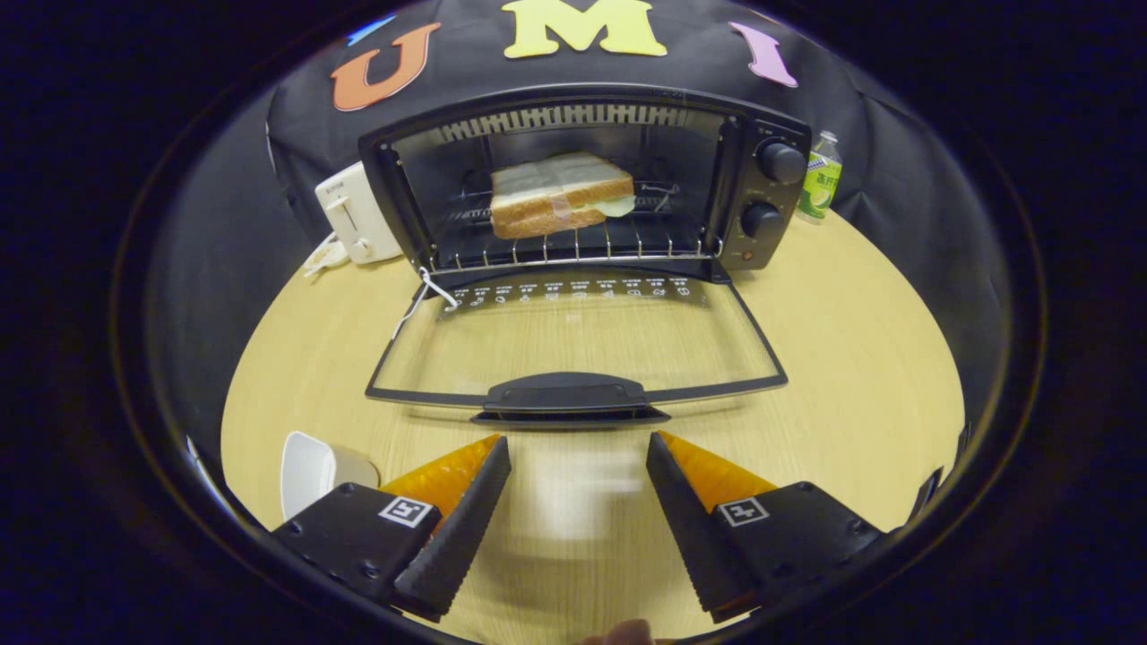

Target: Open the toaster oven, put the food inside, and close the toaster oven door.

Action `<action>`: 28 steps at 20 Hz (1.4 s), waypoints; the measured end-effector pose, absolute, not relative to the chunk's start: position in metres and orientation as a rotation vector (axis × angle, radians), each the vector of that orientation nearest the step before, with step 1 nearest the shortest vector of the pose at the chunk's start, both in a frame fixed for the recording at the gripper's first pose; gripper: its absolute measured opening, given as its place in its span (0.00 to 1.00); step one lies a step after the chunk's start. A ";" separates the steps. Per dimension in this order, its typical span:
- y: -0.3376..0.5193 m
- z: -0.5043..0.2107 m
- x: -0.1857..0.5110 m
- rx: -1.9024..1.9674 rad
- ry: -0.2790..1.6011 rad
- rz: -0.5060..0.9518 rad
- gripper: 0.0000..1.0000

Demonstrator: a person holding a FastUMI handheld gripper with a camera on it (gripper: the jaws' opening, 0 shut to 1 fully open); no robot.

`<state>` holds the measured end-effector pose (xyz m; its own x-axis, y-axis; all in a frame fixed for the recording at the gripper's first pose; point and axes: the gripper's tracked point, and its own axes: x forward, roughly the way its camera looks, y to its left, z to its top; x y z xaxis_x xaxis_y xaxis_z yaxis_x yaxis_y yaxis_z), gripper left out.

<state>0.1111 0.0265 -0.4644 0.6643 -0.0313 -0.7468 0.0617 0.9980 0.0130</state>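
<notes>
The gripper (578, 448) sits low over the pale wood-grain surface (851, 358), its jaws apart and holding nothing; bare surface shows between the two black serrated fingers (457, 528), each backed by an orange wedge and a square marker. Just ahead of the fingertips lies the toaster oven door (573, 345), folded fully down and flat, its black moulded handle (566, 394) forming the near edge. The door is a clear glass pane in a thin black frame, with a row of white symbols printed along the hinge side. A strip of open surface separates the handle from the fingertips, and wider open surface extends on both sides of the door. Beyond the door stands the black toaster oven (573, 179), cavity open, with a slotted vent strip across the top. The sandwich (557, 194), sliced bread with a pale filling showing at its right edge, rests on the wire rack (573, 251) inside the cavity. Two round black knobs (781, 162) occupy the right-hand control panel. A white cord tie (430, 291) hangs at the left hinge corner. A white pop-up toaster (357, 215) stands just left of the oven; a green-labelled bottle (820, 177) stands just right of it. A white cup (309, 470) lies beside the left finger.
</notes>
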 end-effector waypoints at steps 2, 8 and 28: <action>0.024 -0.469 0.113 0.045 0.851 -0.067 1.00; 0.022 -0.466 0.114 0.032 0.844 -0.088 1.00; 0.017 -0.242 0.158 0.053 0.476 -0.013 1.00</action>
